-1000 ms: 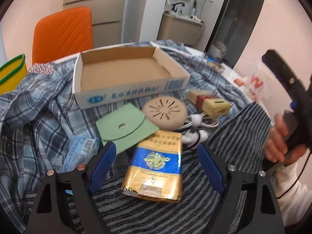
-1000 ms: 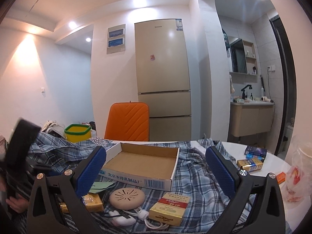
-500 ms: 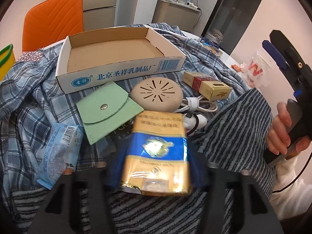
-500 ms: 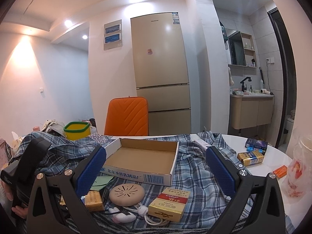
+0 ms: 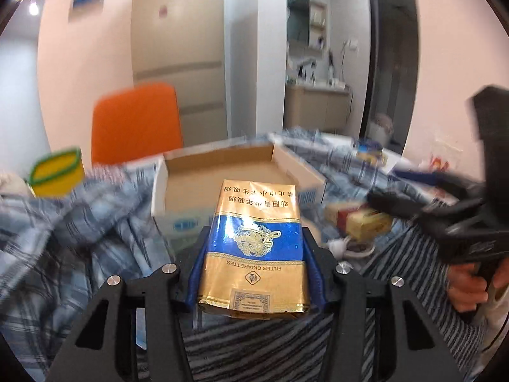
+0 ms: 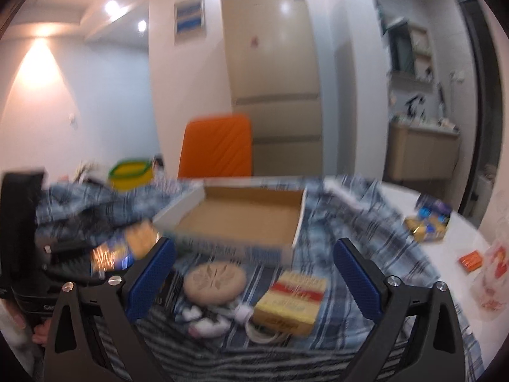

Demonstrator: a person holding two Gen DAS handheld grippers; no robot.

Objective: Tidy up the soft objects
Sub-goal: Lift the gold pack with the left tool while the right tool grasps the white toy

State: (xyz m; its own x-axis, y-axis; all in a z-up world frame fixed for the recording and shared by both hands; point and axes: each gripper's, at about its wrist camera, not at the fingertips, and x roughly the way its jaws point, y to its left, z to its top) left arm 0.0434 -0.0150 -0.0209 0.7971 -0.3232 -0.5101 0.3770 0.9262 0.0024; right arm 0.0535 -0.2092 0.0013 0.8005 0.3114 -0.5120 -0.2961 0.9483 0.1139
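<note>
Left wrist view only: the left hand-held gripper [image 5: 254, 273], its blue pads closed against both sides of one gold-and-blue cigarette carton [image 5: 254, 248]; the carton is lifted off the cloths, its far end in front of the open cardboard box [image 5: 219, 175]. To the right in this view, a hand [image 5: 470, 286] holding the black body of the other tool.

Right wrist view only: the right hand-held gripper [image 6: 254, 281], jaws wide and just narrowing slightly, nothing pressed between them. Between and beyond its fingers lie one round tan perforated disc [image 6: 215, 281], one yellow-and-red small box [image 6: 291, 302] and a tangle of white cable [image 6: 222, 318]. The held carton [image 6: 124, 248] shows at the left edge, blurred. On the bare white surface [image 6: 397, 200] to the right: a small heap of blue-and-gold packs [image 6: 429, 219], count unclear; one orange packet [image 6: 470, 261]; one clear bag with red print [image 6: 490, 273].

Seen in both views, one each:
- cardboard box, empty
- blue plaid cloth [image 6: 366, 222], spread under the box
- dark striped cloth [image 6: 254, 356], nearest the cameras
- orange chair [image 5: 136, 124]
- yellow tub with green rim [image 5: 57, 172]
- tall beige refrigerator [image 6: 273, 63]

Both views are motion-blurred.
</note>
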